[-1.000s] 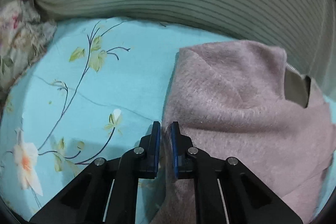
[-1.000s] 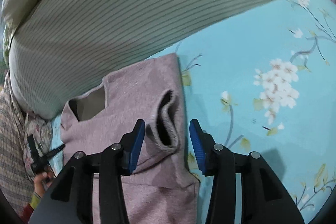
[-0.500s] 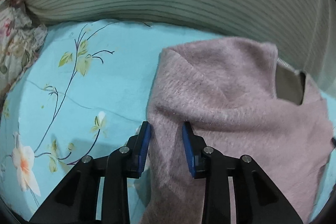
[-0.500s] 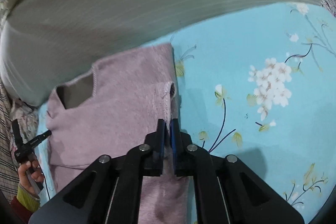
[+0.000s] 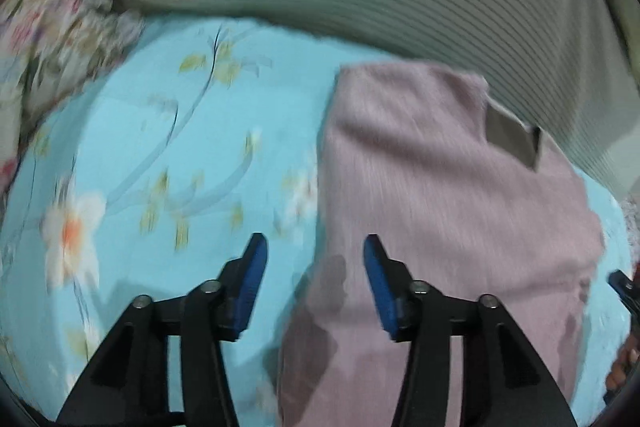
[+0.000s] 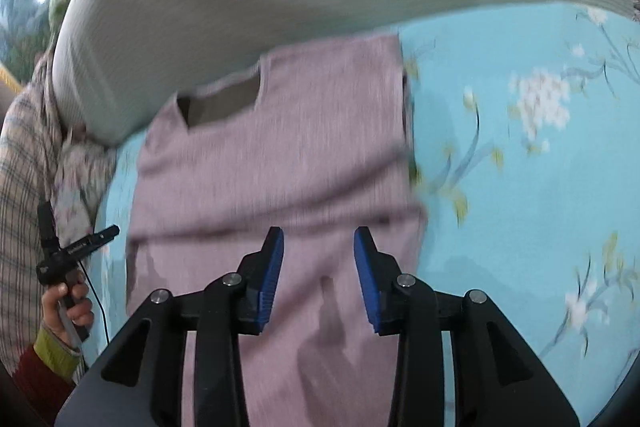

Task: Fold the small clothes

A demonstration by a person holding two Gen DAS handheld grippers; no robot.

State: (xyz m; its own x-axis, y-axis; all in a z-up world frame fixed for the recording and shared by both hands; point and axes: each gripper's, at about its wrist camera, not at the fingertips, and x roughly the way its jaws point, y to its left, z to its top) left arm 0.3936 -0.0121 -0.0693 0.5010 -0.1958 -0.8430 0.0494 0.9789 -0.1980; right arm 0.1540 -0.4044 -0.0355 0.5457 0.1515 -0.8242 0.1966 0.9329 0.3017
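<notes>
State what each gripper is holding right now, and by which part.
Nothing is held. The left gripper and the right gripper both stand open above the pink sweater, with no cloth between their fingers.

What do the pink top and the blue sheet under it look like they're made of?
The mauve-pink sleeveless top looks like a soft, fuzzy knit: matte, napped surface, thick edges, though blur hides the stitches. The turquoise floral bedsheet looks like smooth, thin woven cotton or a blend, flat and printed; exact fibre cannot be told.
</notes>
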